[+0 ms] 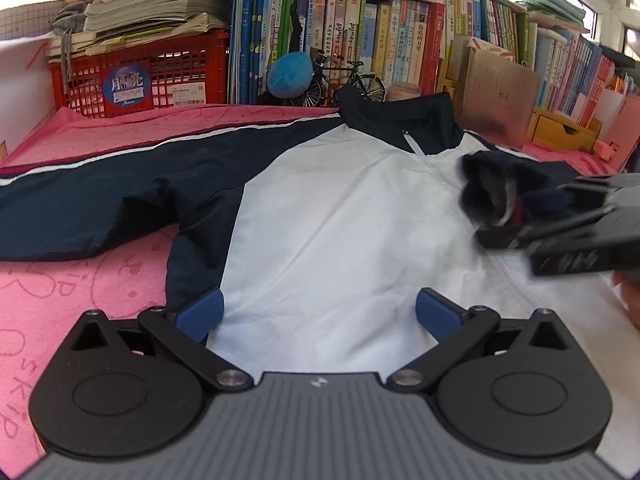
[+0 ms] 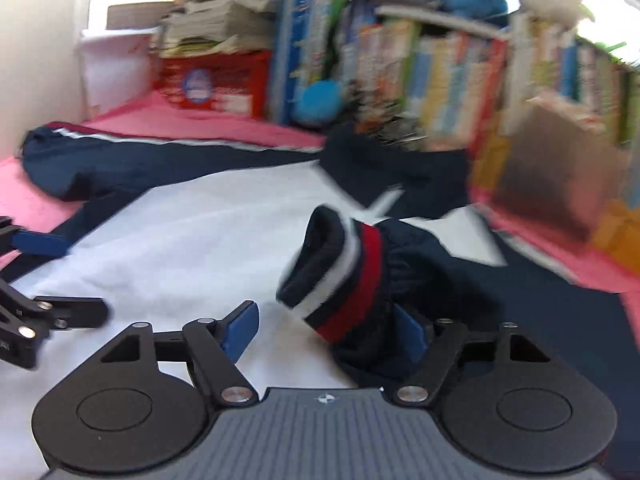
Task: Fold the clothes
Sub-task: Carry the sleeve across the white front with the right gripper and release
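We have laid the sleeve cuff across the jacket chest; right tool gapes around it, left tool wide, empty. Next, the far sleeve.

One jacket, two grippers, and a shelf's worth of clutter

Ahead of the fingers lies one navy-and-white jacket with two sleeves, one stretched out left of the fingers and one whose striped cuff lies between the right gripper's blue pads; two grippers count in all, with the left gripper. Beyond the fingers stand one red crate, one model bicycle and one blue plush ball.
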The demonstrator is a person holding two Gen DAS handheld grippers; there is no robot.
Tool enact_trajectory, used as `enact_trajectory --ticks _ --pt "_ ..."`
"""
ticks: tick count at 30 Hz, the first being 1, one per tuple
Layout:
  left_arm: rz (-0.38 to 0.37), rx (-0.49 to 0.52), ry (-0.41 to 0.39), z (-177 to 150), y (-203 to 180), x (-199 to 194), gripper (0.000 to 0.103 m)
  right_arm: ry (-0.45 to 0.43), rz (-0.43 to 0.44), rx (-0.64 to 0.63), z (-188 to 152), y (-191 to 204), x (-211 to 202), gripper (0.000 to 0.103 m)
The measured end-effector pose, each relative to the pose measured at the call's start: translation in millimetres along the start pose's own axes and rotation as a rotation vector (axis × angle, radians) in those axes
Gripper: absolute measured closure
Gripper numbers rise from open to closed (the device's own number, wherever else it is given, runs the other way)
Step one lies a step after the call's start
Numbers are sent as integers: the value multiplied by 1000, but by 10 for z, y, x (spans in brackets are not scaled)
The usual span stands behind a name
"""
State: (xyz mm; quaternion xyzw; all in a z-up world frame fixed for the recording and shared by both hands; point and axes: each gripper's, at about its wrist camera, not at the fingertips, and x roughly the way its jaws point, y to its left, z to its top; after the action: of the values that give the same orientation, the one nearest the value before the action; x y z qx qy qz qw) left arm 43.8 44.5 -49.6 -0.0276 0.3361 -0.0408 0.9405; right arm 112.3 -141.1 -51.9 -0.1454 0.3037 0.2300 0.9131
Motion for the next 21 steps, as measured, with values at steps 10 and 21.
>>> enact_trajectory --ticks 10,21 --pt "-7 9 -1 4 -22 3 0 -134 184 83 -11 -263 -602 21" --pt "-20 -4 -6 -9 2 -4 0 21 -15 178 183 -227 63 65"
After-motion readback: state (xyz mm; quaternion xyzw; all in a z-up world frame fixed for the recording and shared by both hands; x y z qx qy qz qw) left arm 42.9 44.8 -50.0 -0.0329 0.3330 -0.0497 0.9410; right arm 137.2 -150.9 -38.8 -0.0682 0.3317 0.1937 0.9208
